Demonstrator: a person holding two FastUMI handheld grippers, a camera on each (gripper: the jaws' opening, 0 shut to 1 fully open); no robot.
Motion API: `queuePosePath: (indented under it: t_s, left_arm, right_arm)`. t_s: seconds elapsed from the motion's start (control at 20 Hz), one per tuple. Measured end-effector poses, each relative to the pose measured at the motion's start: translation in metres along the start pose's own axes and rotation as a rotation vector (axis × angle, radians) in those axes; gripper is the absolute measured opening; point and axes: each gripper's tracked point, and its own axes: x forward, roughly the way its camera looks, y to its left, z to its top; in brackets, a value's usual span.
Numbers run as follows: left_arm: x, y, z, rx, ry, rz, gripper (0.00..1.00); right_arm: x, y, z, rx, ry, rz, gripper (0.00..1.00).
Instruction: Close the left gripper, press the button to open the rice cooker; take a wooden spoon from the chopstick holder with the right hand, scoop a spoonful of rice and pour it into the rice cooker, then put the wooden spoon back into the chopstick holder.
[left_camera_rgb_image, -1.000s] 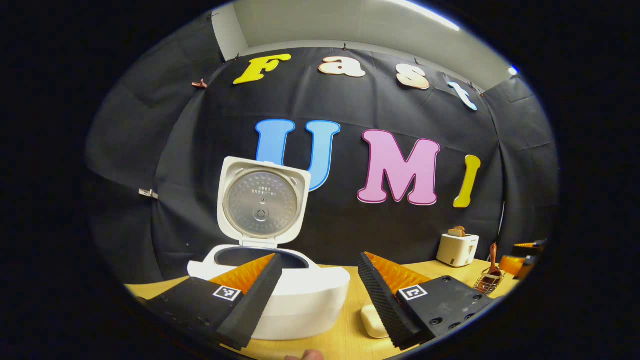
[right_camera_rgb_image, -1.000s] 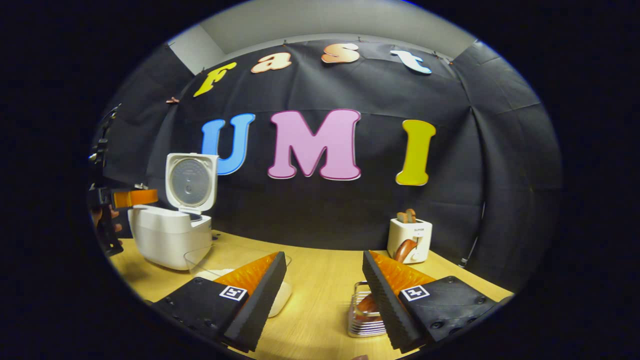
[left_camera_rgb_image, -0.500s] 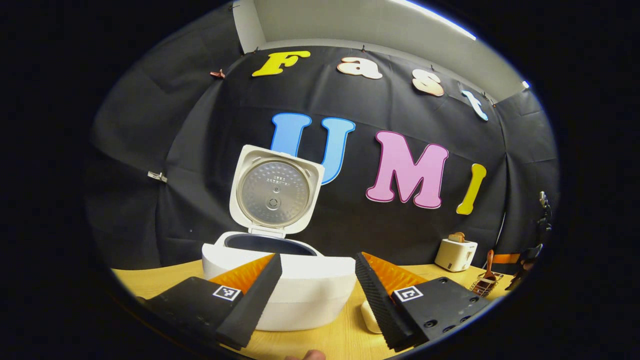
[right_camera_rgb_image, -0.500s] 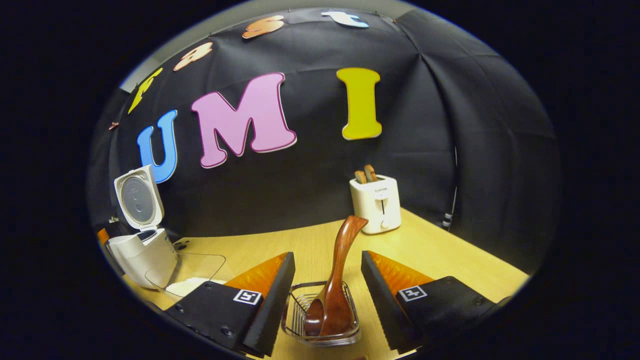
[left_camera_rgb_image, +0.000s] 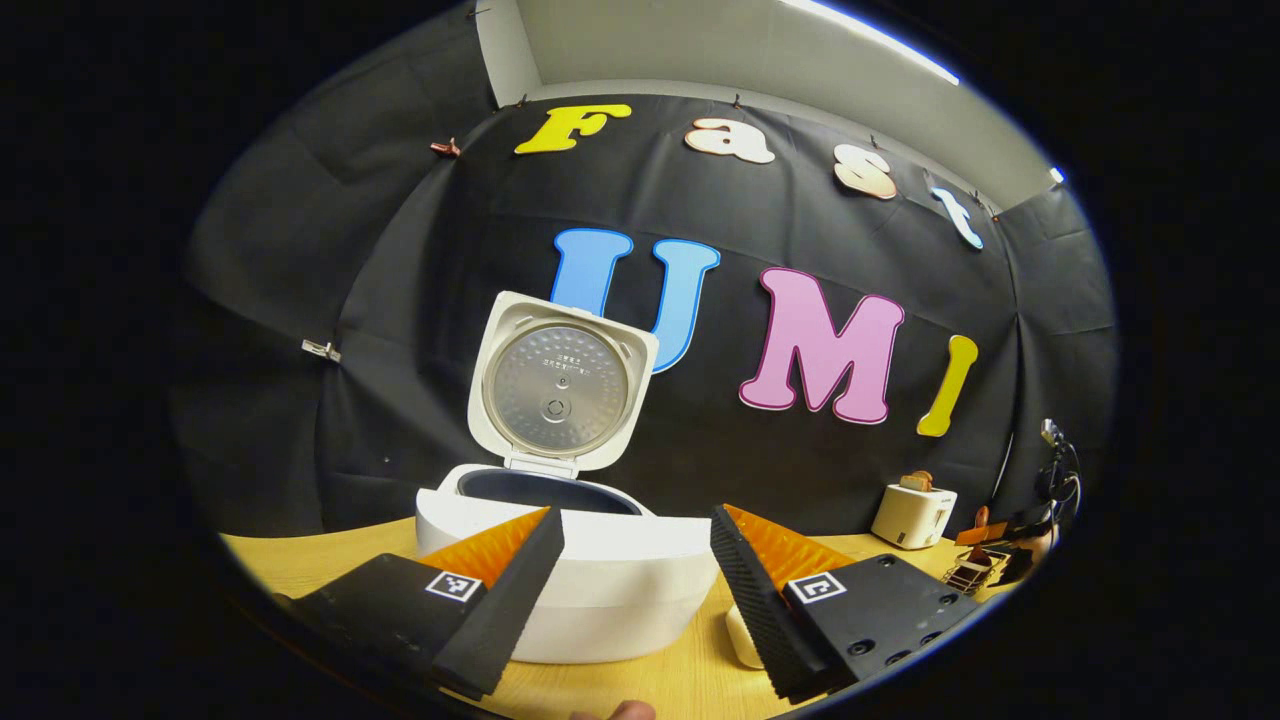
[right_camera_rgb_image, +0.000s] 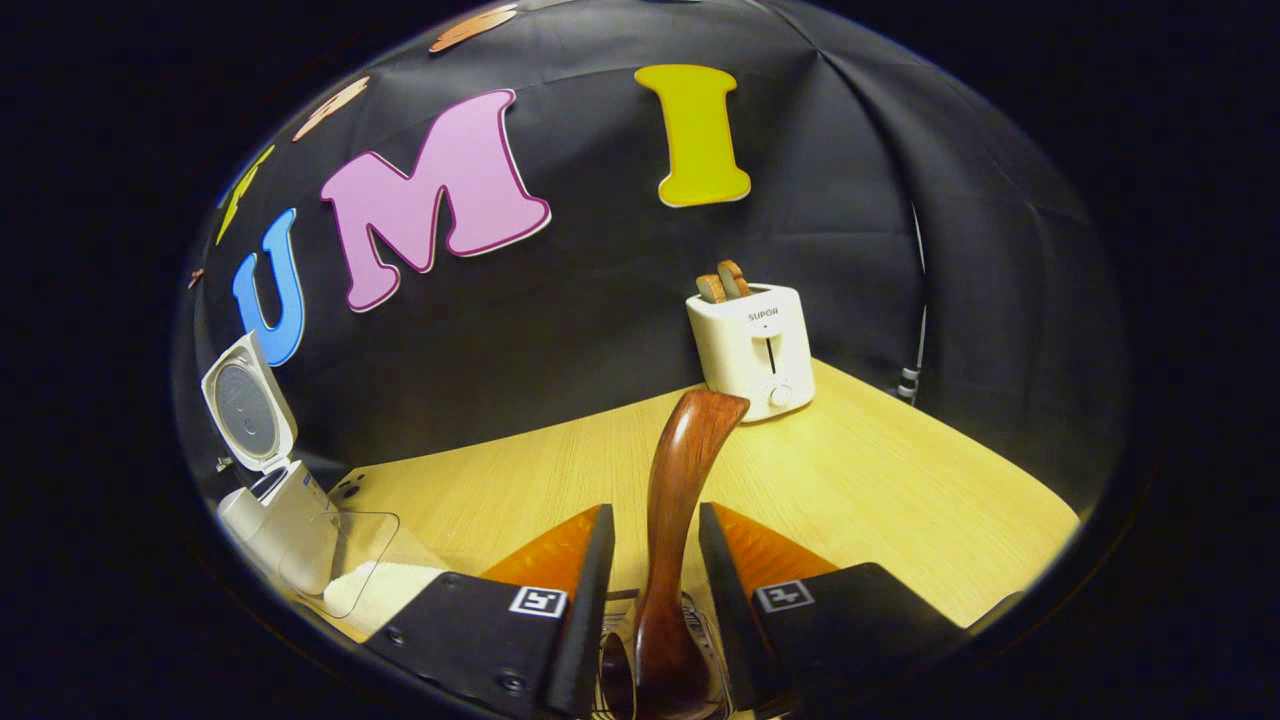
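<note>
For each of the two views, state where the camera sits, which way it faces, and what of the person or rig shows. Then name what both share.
Left gripper view: rides the left gripper, facing the open rice cooker; a fingertip shows at the bottom edge.
Right gripper view: rides the right gripper, looking down over the wooden spoon, which stands between its fingers, toward the toaster.
Shared: rice cooker, toaster, wooden table.

Left gripper (left_camera_rgb_image: 635, 560) with its two fingers spread apart, nothing between them, in front of the white rice cooker (left_camera_rgb_image: 600, 590). The cooker's lid (left_camera_rgb_image: 562, 385) stands raised, its metal inner plate facing the camera. On the wooden table (left_camera_rgb_image: 310, 560), far right: a white toaster (left_camera_rgb_image: 912, 515), a wire chopstick holder (left_camera_rgb_image: 970, 573) and the other gripper (left_camera_rgb_image: 1010, 562).
</note>
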Motion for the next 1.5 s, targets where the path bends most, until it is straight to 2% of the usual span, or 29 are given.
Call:
queuePosePath:
  t_s: [0.05,0.15,0.2,0.25,0.4,0.45,0.5,0.75,0.95,1.2,1.35,1.5]
  left_arm:
    - [0.0,-0.001,0.0,-0.003,0.002,-0.004,0.95]
    - [0.0,-0.001,-0.001,-0.009,0.004,-0.01,0.95]
    - [0.001,-0.001,-0.001,-0.012,0.003,-0.012,0.95]
    - [0.001,0.0,0.0,-0.015,0.003,-0.012,0.95]
    - [0.0,0.0,-0.001,-0.02,0.002,-0.016,0.95]
    - [0.001,0.0,0.0,-0.024,0.002,-0.018,0.95]
    - [0.0,0.0,0.0,-0.026,0.002,-0.019,0.95]
    - [-0.001,0.0,0.001,-0.041,0.007,-0.028,0.95]
    - [-0.003,0.005,0.004,-0.043,0.003,-0.024,0.95]
    - [-0.005,0.008,0.006,-0.058,0.001,-0.029,0.95]
    - [-0.005,0.011,0.008,-0.059,-0.005,-0.028,0.95]
    - [-0.004,0.014,0.006,-0.063,-0.001,-0.023,0.95]
  right_arm:
    - [0.002,-0.002,-0.005,0.012,0.018,-0.001,0.31]
    - [0.0,-0.001,0.004,0.026,-0.019,0.008,0.26]
    - [-0.005,0.001,0.009,0.01,-0.036,0.013,0.11]
    - [-0.005,0.002,0.014,-0.005,-0.061,0.012,0.22]
    - [-0.023,0.012,0.039,-0.066,-0.16,0.001,0.19]
    - [-0.028,0.017,0.047,-0.077,-0.19,0.003,0.08]
    - [-0.034,0.02,0.055,-0.085,-0.217,0.004,0.19]
    - [-0.056,0.04,0.081,-0.106,-0.286,0.039,0.19]
    - [-0.073,0.073,0.098,-0.161,-0.343,0.068,0.19]
    - [-0.081,0.147,0.104,-0.215,-0.369,0.172,0.19]
    - [-0.077,0.204,0.088,-0.236,-0.35,0.257,0.19]
    - [-0.067,0.248,0.061,-0.294,-0.332,0.297,0.19]
